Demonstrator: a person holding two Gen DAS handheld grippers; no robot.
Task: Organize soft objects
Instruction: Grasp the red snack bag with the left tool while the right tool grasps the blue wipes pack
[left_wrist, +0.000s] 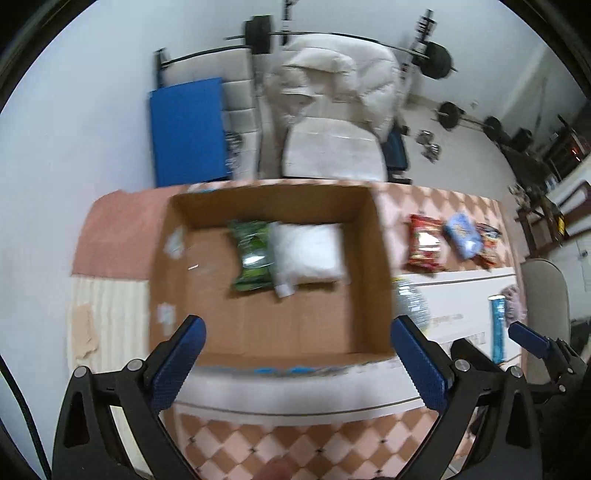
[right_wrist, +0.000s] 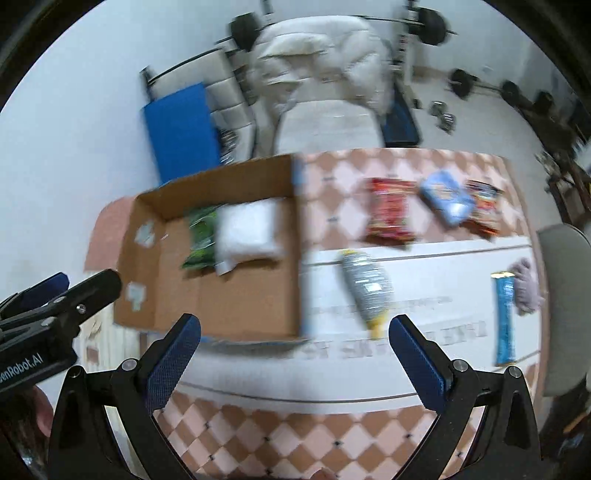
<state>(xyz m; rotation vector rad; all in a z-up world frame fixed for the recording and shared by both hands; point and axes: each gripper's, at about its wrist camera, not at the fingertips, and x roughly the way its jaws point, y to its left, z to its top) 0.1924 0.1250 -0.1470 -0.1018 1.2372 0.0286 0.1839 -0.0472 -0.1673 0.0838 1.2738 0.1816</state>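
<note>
An open cardboard box (left_wrist: 177, 258) (right_wrist: 255, 173) sits on the checkered table. Inside it lie a green packet (left_wrist: 251, 254) (right_wrist: 201, 236) and a white pillow-like bag (left_wrist: 308, 254) (right_wrist: 247, 232) side by side. My left gripper (left_wrist: 297, 339) is open and empty above the box's near edge. My right gripper (right_wrist: 294, 332) is open and empty, above the box's near right corner. To the right of the box lie a red snack bag (left_wrist: 424, 240) (right_wrist: 389, 212), a light blue packet (left_wrist: 463, 234) (right_wrist: 445, 199), an orange-red bag (right_wrist: 484, 210), a silver-yellow packet (right_wrist: 365, 288) and a long blue packet (right_wrist: 504, 317).
A white board (right_wrist: 424, 273) lies under the near packets. A fluffy grey-purple item (right_wrist: 524, 288) lies at the table's right edge beside a grey chair (right_wrist: 565, 295). Behind the table are a cream sofa (left_wrist: 332, 110), a blue mat (left_wrist: 188, 133) and barbells (left_wrist: 439, 59).
</note>
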